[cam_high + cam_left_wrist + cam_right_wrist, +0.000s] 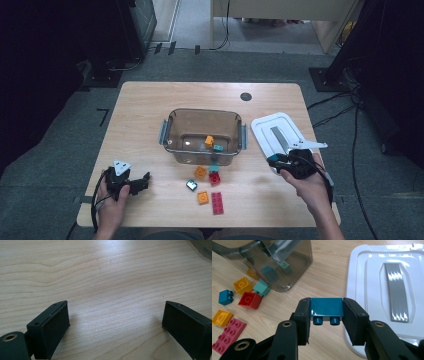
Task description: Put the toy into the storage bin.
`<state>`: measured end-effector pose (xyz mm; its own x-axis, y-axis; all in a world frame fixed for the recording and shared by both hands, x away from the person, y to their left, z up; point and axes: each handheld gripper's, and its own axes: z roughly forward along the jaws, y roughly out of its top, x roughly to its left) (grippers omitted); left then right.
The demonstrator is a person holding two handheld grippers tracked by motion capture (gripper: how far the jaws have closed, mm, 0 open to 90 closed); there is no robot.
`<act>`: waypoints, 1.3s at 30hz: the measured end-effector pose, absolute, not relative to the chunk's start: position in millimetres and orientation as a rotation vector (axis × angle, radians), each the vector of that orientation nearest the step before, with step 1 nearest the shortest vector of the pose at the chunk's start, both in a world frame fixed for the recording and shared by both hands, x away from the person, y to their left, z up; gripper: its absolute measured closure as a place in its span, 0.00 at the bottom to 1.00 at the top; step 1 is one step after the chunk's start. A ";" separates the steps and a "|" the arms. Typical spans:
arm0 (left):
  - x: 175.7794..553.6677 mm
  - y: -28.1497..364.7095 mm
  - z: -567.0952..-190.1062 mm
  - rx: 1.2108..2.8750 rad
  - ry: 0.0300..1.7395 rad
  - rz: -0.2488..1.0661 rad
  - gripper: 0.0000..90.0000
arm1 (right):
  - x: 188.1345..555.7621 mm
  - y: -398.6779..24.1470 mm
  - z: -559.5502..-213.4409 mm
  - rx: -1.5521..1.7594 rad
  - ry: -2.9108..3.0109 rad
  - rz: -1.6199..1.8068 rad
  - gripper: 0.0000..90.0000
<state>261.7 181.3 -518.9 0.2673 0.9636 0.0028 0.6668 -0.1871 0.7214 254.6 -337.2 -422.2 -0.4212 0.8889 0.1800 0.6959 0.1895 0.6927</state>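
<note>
- Right gripper (pixel 326 322): fingers (pixel 303 315) pinching a dark teal brick (pixel 326 307) by its two short ends, studs pointing down toward the camera. End-on grip keeps the long faces free, likely so the brick drops cleanly when let go.
- Teal brick sits off the worktop (pixel 150 100), in the air just beside the near left corner of the white lid (pixel 278 135), to the right of the clear bin (pixel 202 135).
- Lid lies flat, handle side up, parked right of the bin; probably set aside so the bin mouth is open for loading.
- Bin already holds an orange brick (pixel 209 141) and a small teal one (pixel 218 148); work in hand reads as sorting loose bricks into it.
- Loose bricks lie in front of the bin: orange (pixel 200 172), red (pixel 214 178), pink plate (pixel 217 203), among others.
- Left gripper (pixel 131 186): fingers (pixel 53 326) spread wide, nothing between them, low over bare worktop well left of the bricks. Judged idle, out of the right hand's way.
</note>
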 end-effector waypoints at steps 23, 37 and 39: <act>262.4 180.8 -518.8 1.933 1.473 0.631 0.08 | 293.8 -274.9 -360.2 1.360 2.300 1.077 0.67; 262.8 180.1 -519.0 1.927 1.475 0.633 0.08 | 334.8 -204.2 -373.1 1.309 2.407 1.052 0.67; 263.0 180.0 -519.0 1.928 1.474 0.634 0.08 | 340.2 -200.3 -379.1 1.319 2.418 1.036 0.67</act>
